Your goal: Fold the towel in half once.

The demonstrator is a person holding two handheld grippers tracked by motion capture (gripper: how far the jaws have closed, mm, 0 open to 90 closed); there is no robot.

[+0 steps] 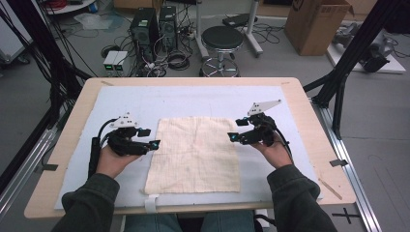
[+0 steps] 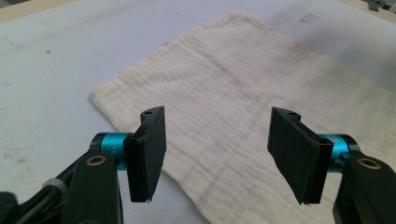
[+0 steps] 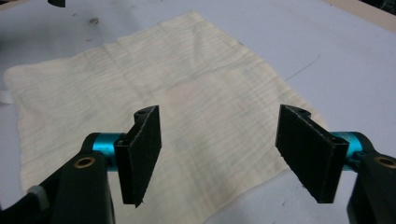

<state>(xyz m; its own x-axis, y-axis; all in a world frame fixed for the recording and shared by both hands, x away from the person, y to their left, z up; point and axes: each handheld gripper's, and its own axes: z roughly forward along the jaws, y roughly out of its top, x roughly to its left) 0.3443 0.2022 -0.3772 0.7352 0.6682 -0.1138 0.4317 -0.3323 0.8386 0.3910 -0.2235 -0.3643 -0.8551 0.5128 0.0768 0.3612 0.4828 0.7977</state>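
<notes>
Cloth (image 1: pixel 194 153) is lying flat mid-worktop (image 1: pixel 300 104) while I'm hovering the left gripper (image 1: pixel 148 137) and right gripper (image 1: pixel 234 129), both spread wide, beside its side edges, probably best pinching low at the hem.

This is a lab or workshop set up for recording. A wooden table (image 1: pixel 309 125) with a pale mat (image 1: pixel 193 99) stands on a grey floor (image 1: pixel 377 121), framed by black metal struts (image 1: pixel 355 46) and rails. Beyond it, two computer towers (image 1: pixel 153 26) sit directly on the floor amid loose cables (image 1: pixel 176 60), beside small white boxes (image 1: pixel 115 60). A black stool (image 1: pixel 222 41) stands behind the table, and an open cardboard box (image 1: pixel 314 24) rests at the far right.
</notes>
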